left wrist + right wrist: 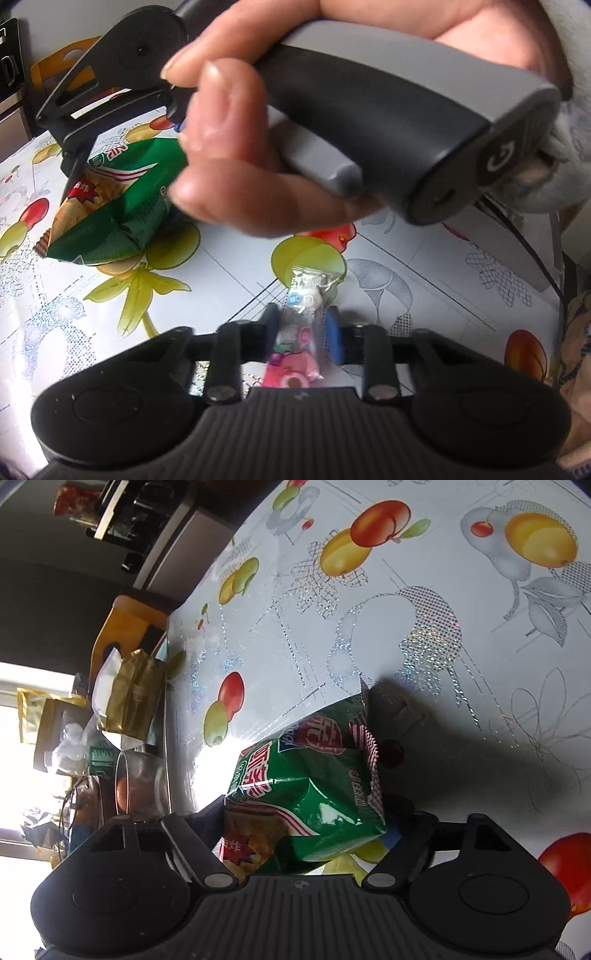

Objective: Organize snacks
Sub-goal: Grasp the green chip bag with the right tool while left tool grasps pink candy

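The left gripper (301, 332) is clamping a small candy packet (301, 325), whose long axis is running forward between the fingers. The right gripper (306, 823) is closing around the green chip bag (314, 794), which is lying straight ahead of it.

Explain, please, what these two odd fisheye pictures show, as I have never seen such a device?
No robot here: a person holds a black two-finger gripper in each hand, each with a camera looking along its fingers. The left camera sees the left gripper closed on a small clear candy wrapper with pink print, and beyond it the person's hand holding the right gripper. The right camera shows that gripper's fingers on either side of a green crinkly chip bag; whether they press it is unclear. Everything sits over a glossy fruit-patterned tablecloth.
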